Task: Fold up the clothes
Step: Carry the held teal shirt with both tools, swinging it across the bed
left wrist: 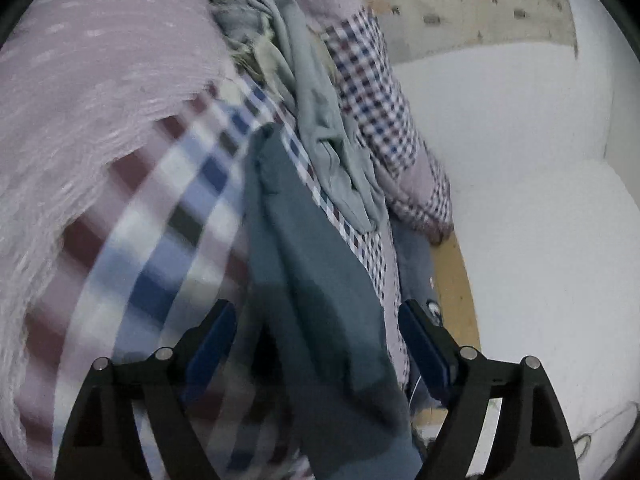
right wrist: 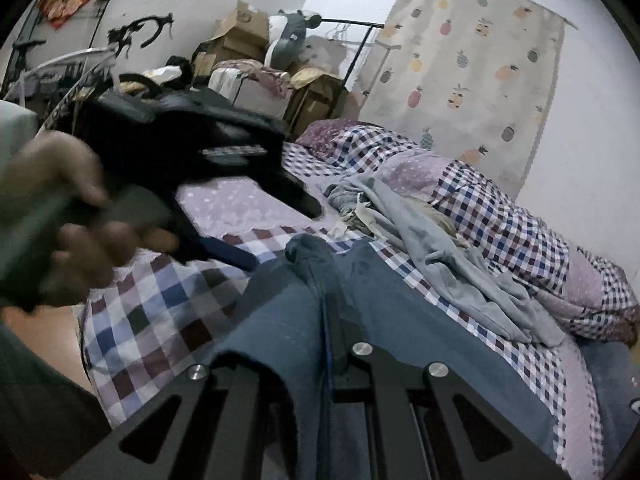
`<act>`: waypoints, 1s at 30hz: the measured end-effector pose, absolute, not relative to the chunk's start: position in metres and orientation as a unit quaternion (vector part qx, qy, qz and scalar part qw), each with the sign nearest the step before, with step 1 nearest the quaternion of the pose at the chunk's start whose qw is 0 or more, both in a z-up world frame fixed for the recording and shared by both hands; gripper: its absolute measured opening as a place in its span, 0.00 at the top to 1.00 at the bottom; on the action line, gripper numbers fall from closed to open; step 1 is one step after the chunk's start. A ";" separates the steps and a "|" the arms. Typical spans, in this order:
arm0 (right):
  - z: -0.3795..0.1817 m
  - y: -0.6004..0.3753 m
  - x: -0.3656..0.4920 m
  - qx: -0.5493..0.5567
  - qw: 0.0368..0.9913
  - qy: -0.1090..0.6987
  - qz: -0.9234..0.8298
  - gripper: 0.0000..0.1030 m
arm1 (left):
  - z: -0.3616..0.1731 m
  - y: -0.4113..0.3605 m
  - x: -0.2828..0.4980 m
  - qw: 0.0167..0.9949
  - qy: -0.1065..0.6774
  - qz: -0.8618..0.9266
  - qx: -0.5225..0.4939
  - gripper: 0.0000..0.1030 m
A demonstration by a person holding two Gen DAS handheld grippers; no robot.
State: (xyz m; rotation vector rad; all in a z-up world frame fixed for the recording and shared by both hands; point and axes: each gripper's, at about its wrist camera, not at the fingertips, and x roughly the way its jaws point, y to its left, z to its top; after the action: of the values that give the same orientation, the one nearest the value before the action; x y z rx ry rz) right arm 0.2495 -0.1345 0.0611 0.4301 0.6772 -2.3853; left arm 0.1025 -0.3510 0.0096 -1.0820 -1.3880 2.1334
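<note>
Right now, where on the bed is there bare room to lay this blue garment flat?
The plainest free patch is the lilac spread beyond the big-check sheet, beside the left gripper. The far side is crowded: a grey clothes pile against the bunched checked quilt.

Black left gripper (left wrist: pixel 316 320) w/ blue-padded fingers (left wrist: pixel 218 332), silver screws, right gripper (right wrist: pixel 328 320) same, dark sleeve (right wrist: pixel 36 392)

Teal garment (right wrist: pixel 280 320): matt soft cloth, stitched seam. Checked bedsheet (left wrist: pixel 168 216): smooth woven cotton look. Pink blanket (left wrist: pixel 80 92): rough ribbed knit. Grey garment (left wrist: pixel 332 148): thin creased cloth. Right gripper (right wrist: pixel 328 320): matt black plastic, 2 shiny metal pins. Cardboard boxes (right wrist: pixel 240 32): plain paper board.
</note>
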 end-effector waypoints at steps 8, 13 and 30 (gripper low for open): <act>0.075 -0.121 0.244 0.170 0.315 0.227 -0.906 0.96 | -0.003 -0.352 0.006 0.208 -0.421 0.756 -0.455 0.17; 0.087 -0.111 0.245 0.171 0.317 0.212 -0.908 0.96 | -0.004 -0.346 -0.035 0.230 -0.376 0.759 -0.480 0.17; 0.085 -0.108 0.268 0.188 0.320 0.224 -0.901 0.97 | 0.050 -0.353 -0.019 0.233 -0.372 0.796 -0.417 0.93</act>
State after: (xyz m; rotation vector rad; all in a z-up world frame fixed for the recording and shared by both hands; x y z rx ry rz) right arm 0.2679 -0.1085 0.0854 0.4929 0.5898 -2.3686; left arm -0.0186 -0.3529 0.0499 -1.1461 -1.0217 2.1868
